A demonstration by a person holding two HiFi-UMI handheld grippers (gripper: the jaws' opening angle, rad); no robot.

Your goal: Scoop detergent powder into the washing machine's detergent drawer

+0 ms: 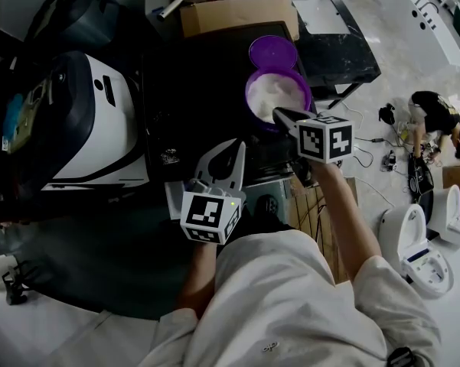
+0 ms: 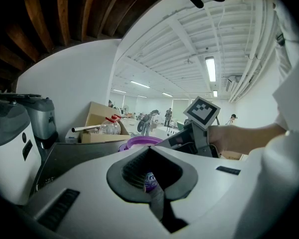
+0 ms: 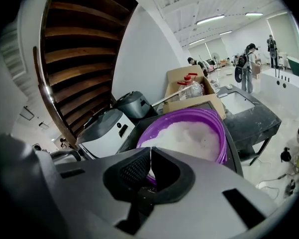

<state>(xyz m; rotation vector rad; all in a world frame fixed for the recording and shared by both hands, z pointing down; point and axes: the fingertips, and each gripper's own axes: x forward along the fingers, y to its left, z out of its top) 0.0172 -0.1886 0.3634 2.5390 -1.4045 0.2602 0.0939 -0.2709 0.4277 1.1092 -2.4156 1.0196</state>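
A purple tub (image 1: 254, 98) of white detergent powder (image 3: 189, 136) stands on a black machine top (image 1: 191, 90), with its purple lid (image 1: 272, 52) lying just behind it. My right gripper (image 1: 278, 114) points at the tub's near rim (image 3: 216, 123), jaws shut; a thin pale sliver shows in the seam (image 3: 150, 151). My left gripper (image 1: 237, 145) is lower and to the left, over the top's front edge, jaws shut (image 2: 149, 149). Through its opening I glimpse the tub's label (image 2: 150, 180). A pale grey tray-like part (image 1: 272, 193) juts out below, mostly hidden.
A white and black appliance (image 1: 84, 121) sits at the left. A cardboard box (image 1: 237, 10) with a bottle stands behind the tub, and a black table (image 1: 340, 40) is to its right. On the floor at right are white fixtures (image 1: 425, 243), cables and a crouching person (image 1: 436, 117).
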